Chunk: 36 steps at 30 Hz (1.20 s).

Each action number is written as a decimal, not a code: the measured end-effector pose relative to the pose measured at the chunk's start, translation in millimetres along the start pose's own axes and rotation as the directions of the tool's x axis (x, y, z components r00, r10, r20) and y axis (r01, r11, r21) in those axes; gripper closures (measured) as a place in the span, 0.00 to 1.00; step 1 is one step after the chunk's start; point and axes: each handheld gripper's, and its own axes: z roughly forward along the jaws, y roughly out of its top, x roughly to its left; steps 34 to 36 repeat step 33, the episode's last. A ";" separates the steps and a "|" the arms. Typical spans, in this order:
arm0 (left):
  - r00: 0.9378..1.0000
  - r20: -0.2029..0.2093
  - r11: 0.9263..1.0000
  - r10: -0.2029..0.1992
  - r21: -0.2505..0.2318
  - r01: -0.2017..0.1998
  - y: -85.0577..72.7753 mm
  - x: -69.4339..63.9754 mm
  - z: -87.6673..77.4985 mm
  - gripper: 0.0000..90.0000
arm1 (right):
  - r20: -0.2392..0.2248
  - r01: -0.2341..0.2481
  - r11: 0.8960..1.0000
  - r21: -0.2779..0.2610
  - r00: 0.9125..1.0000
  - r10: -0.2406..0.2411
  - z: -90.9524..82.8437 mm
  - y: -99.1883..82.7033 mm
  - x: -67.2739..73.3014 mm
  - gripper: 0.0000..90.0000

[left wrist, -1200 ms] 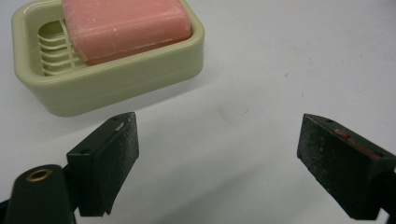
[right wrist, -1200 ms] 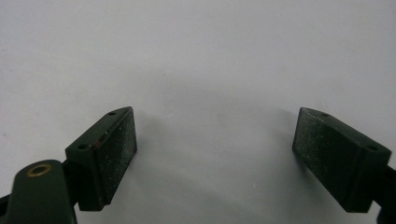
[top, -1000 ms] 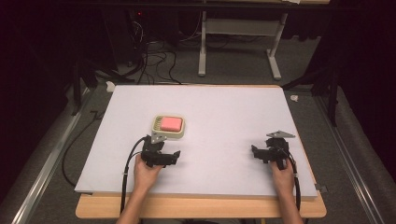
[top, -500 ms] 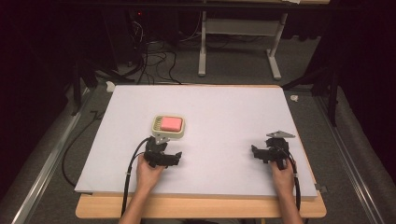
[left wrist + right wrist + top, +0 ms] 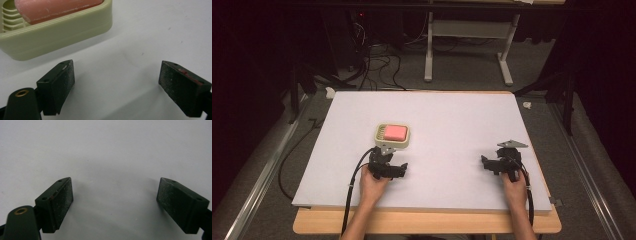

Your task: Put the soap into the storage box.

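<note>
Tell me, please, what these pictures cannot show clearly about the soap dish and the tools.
- Soap dish, left gripper view: its far part is cut off by the top and left edges.
- Pink soap, high view: too small to judge its surface.
- Right tool, high view: jaw opening too small to read.

left gripper: near left, jaws wide apart, nothing between, held by left hand | right gripper: near right, jaws wide apart, held by right hand
</note>
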 end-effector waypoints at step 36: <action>1.000 -0.003 1.000 0.002 -0.020 -0.002 -3.1 -1.2 3.1 0.15 | 0.001 0.002 1.000 -0.001 1.000 -0.002 0.0 -0.1 0.0 0.16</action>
